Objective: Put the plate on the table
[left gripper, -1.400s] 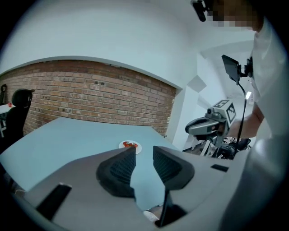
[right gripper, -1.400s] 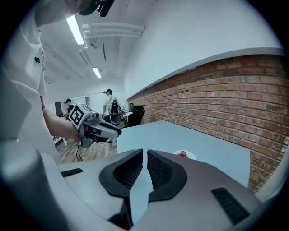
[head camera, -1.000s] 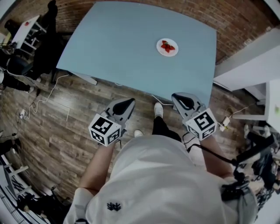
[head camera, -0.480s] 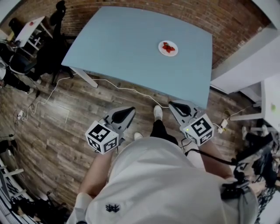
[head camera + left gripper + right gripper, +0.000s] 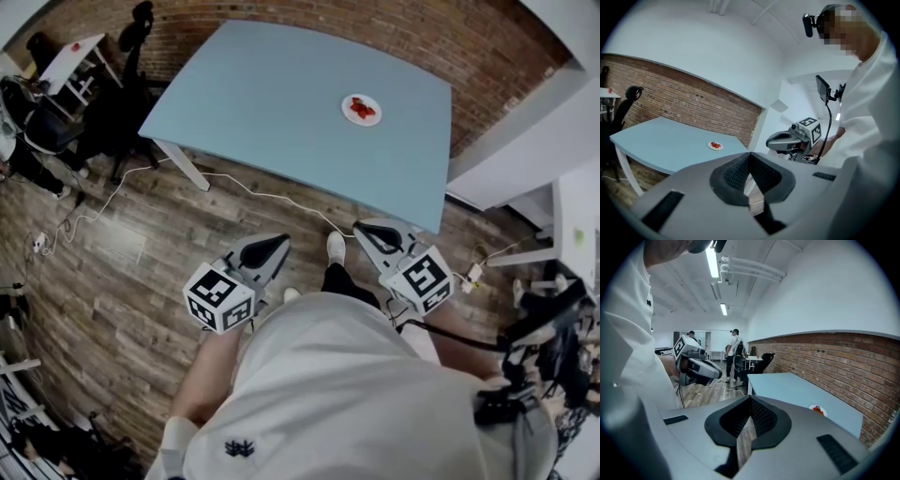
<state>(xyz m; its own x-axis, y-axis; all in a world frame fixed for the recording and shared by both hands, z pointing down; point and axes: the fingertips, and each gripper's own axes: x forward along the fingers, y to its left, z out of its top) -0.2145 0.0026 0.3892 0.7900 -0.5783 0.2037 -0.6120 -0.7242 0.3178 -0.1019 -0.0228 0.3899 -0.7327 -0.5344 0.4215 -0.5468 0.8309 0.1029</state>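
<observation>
A small white plate (image 5: 361,109) with red fruit on it rests on the light blue table (image 5: 272,94), toward its far right. Both grippers hang over the wooden floor, close to my body and well short of the table. My left gripper (image 5: 280,243) is shut with nothing in it, and my right gripper (image 5: 360,230) is shut and empty too. In the left gripper view the plate (image 5: 715,146) lies far beyond the closed jaws, and the right gripper (image 5: 783,140) shows at the side. The right gripper view has the plate (image 5: 816,409) at lower right.
A brick wall (image 5: 487,47) runs behind the table. Black office chairs (image 5: 122,84) and a white desk (image 5: 75,56) stand at the left. A cable (image 5: 262,192) trails over the floor by the table's near edge. White furniture (image 5: 525,141) stands at the right. People (image 5: 733,357) stand far off.
The table and plate have drawn farther off and smaller in the head view, with more floor showing before the table. Both grippers have stayed shut near my body.
</observation>
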